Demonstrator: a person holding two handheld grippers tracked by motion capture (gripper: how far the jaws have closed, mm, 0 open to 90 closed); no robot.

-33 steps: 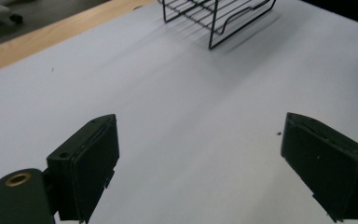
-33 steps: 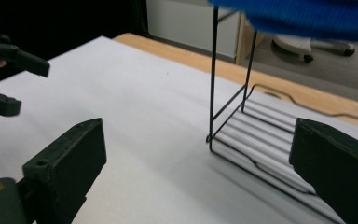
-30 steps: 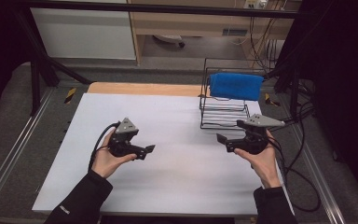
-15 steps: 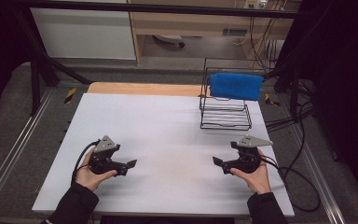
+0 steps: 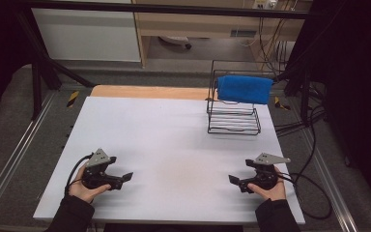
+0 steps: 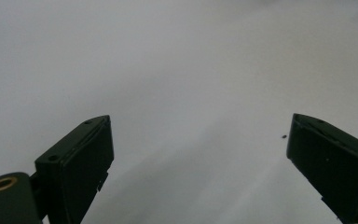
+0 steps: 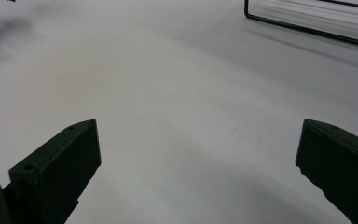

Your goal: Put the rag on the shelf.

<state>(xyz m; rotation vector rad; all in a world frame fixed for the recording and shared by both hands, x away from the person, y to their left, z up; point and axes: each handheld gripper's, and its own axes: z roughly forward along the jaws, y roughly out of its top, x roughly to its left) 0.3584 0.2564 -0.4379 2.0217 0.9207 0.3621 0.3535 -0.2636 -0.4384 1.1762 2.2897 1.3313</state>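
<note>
A blue towel (image 5: 244,88) hangs over the top rail of a black wire rack (image 5: 234,116) at the far right of the white table (image 5: 174,125). My left gripper (image 5: 127,178) rests low at the near left, held in a hand, its jaws wide apart over bare table (image 6: 196,154). At the near right my right gripper (image 5: 232,180) is held the same way, open and empty (image 7: 196,163). The bottom bar of the wire rack (image 7: 307,25) crosses the top right corner of the right gripper view. Both grippers are far from the rack.
A wooden strip (image 5: 149,92) runs along the table's far edge. Cables (image 5: 314,193) trail off the right side. Metal rails (image 5: 9,164) flank the table. A small dark speck (image 6: 284,137) lies on the table near the left gripper.
Both hands have drawn back toward the near edge of the table, the left going further left and the right away from the rack. Both grippers stay open.
</note>
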